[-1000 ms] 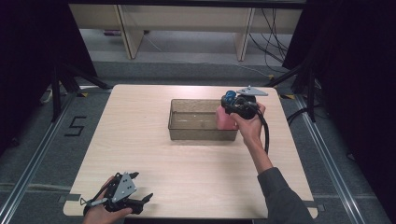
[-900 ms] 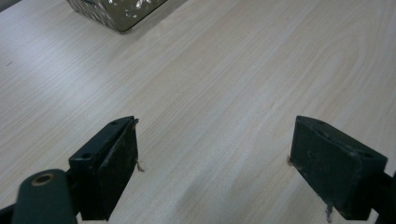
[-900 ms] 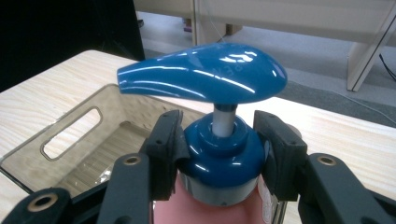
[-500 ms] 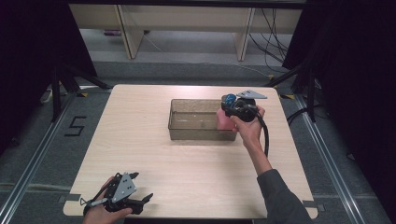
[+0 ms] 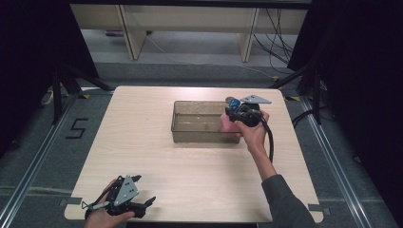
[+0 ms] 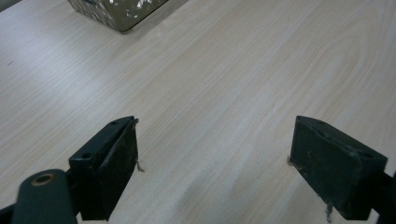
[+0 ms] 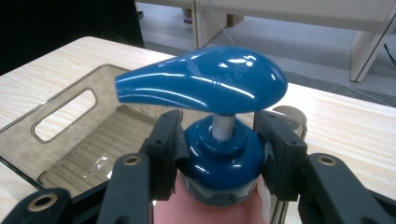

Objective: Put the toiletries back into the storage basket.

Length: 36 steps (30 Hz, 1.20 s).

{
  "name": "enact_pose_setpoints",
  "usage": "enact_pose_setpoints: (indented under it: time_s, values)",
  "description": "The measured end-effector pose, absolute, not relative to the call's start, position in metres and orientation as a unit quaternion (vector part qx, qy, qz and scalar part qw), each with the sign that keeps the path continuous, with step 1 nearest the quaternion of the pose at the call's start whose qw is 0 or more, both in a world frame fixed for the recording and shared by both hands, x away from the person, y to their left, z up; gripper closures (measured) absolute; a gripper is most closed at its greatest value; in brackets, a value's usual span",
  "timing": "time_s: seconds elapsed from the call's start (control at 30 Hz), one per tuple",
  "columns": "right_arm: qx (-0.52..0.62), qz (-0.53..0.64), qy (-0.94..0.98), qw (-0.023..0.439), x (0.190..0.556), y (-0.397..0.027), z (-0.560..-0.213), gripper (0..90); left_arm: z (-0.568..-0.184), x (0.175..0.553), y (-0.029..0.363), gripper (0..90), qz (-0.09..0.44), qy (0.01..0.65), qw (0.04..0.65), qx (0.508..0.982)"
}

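A: Starting nearest, what's at the front edge of the pale wooden table [image 5: 157, 156]?

B: The left gripper [image 5: 135, 202], at about seven o'clock on the tabletop, lying low in the person's hand. In the left gripper view its two black jaws stand wide apart with only bare wood grain between them.

A: And farther out?

B: Past the middle, toward one o'clock, sits a smoky translucent rectangular plastic bin [image 5: 197, 126] with cut-out handles. At its three o'clock end the right gripper [image 5: 234, 118] holds a pink pump bottle with a glossy blue dispenser head [image 7: 205, 86].

A: How is it gripped?

B: The jaws are clamped on the bottle's blue collar, one pad on each side, just beneath the pump head. The bottle stands upright, its spout pointing over the bin's interior; the pink body [image 5: 227, 124] is at the bin's end wall. Whether it rests on the bin floor I can't tell.
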State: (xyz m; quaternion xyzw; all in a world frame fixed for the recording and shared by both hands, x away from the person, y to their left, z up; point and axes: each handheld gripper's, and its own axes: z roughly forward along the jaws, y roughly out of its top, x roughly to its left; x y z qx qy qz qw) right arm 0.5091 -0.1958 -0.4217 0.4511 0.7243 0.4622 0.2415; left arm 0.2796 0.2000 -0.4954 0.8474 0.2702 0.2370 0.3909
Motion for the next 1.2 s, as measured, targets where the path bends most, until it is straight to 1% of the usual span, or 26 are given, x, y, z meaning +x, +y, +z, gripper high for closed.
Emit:
enact_pose_setpoints:
  time_s: [0.03, 0.1, 0.13, 0.23, 0.3, 0.33, 0.37, 0.4, 0.47, 0.53, 0.57, 0.6, 0.63, 0.7, 0.73, 0.77, 0.8, 0.83, 0.93, 0.97, 1.13, 1.17, 1.2]
  values:
    - [0.453, 0.461, 0.725, 0.240, 0.509, -0.196, -0.423, 53.8, -0.495, 0.280, 0.201, 14.8, 0.244, 0.268, 0.381, 0.850]
    - [0.446, 0.457, 0.728, 0.250, 0.509, -0.197, -0.424, 53.8, -0.495, 0.280, 0.200, 14.8, 0.241, 0.269, 0.389, 0.847]
    - [0.452, 0.460, 0.726, 0.239, 0.508, -0.197, -0.426, 53.8, -0.495, 0.280, 0.200, 14.8, 0.240, 0.269, 0.390, 0.847]
    - [0.458, 0.459, 0.725, 0.234, 0.507, -0.197, -0.428, 53.8, -0.494, 0.280, 0.201, 14.8, 0.236, 0.266, 0.379, 0.854]
    - [0.457, 0.459, 0.725, 0.234, 0.506, -0.197, -0.429, 53.8, -0.494, 0.281, 0.202, 14.8, 0.236, 0.262, 0.380, 0.855]
    - [0.443, 0.454, 0.732, 0.250, 0.507, -0.200, -0.429, 53.8, -0.494, 0.280, 0.201, 14.8, 0.237, 0.265, 0.380, 0.854]
    - [0.448, 0.455, 0.730, 0.244, 0.507, -0.199, -0.430, 53.8, -0.495, 0.280, 0.200, 14.8, 0.232, 0.270, 0.389, 0.850]
    - [0.447, 0.457, 0.730, 0.241, 0.507, -0.199, -0.430, 53.8, -0.494, 0.280, 0.201, 14.8, 0.233, 0.264, 0.380, 0.855]
    - [0.442, 0.458, 0.732, 0.244, 0.506, -0.198, -0.430, 53.6, -0.494, 0.281, 0.201, 14.8, 0.239, 0.265, 0.379, 0.854]
    - [0.436, 0.458, 0.736, 0.243, 0.505, -0.196, -0.431, 53.1, -0.495, 0.279, 0.200, 14.8, 0.232, 0.269, 0.388, 0.850]
    - [0.437, 0.459, 0.736, 0.238, 0.505, -0.196, -0.431, 52.1, -0.494, 0.280, 0.201, 14.8, 0.236, 0.264, 0.378, 0.856]
    - [0.434, 0.468, 0.731, 0.239, 0.505, -0.196, -0.431, 48.1, -0.494, 0.280, 0.201, 14.8, 0.237, 0.263, 0.378, 0.855]
    - [0.443, 0.475, 0.725, 0.230, 0.504, -0.196, -0.430, 43.1, -0.495, 0.280, 0.199, 14.8, 0.239, 0.270, 0.391, 0.847]
    - [0.455, 0.486, 0.710, 0.229, 0.502, -0.198, -0.428, 35.4, -0.495, 0.280, 0.200, 14.8, 0.232, 0.269, 0.389, 0.850]
    - [0.463, 0.494, 0.702, 0.223, 0.499, -0.198, -0.427, 34.1, -0.494, 0.280, 0.201, 14.8, 0.233, 0.263, 0.380, 0.856]
    - [0.453, 0.501, 0.701, 0.229, 0.499, -0.199, -0.428, 33.2, -0.495, 0.280, 0.200, 14.8, 0.238, 0.265, 0.382, 0.853]
    - [0.460, 0.492, 0.704, 0.226, 0.497, -0.199, -0.427, 31.1, -0.495, 0.279, 0.200, 14.8, 0.237, 0.264, 0.379, 0.854]
    - [0.458, 0.491, 0.703, 0.233, 0.496, -0.199, -0.426, 30.4, -0.495, 0.279, 0.200, 14.9, 0.235, 0.264, 0.384, 0.853]
    - [0.457, 0.494, 0.703, 0.230, 0.496, -0.200, -0.425, 29.3, -0.493, 0.279, 0.201, 14.8, 0.235, 0.260, 0.383, 0.855]
    - [0.462, 0.495, 0.698, 0.232, 0.496, -0.200, -0.425, 28.7, -0.494, 0.279, 0.200, 14.8, 0.233, 0.268, 0.392, 0.848]
    - [0.461, 0.498, 0.698, 0.229, 0.495, -0.201, -0.426, 28.4, -0.492, 0.279, 0.201, 14.8, 0.239, 0.264, 0.386, 0.851]
    - [0.458, 0.493, 0.699, 0.241, 0.495, -0.203, -0.425, 28.4, -0.493, 0.278, 0.201, 14.8, 0.238, 0.264, 0.388, 0.850]
    - [0.456, 0.495, 0.699, 0.243, 0.495, -0.203, -0.425, 28.4, -0.492, 0.278, 0.201, 14.8, 0.238, 0.264, 0.386, 0.851]
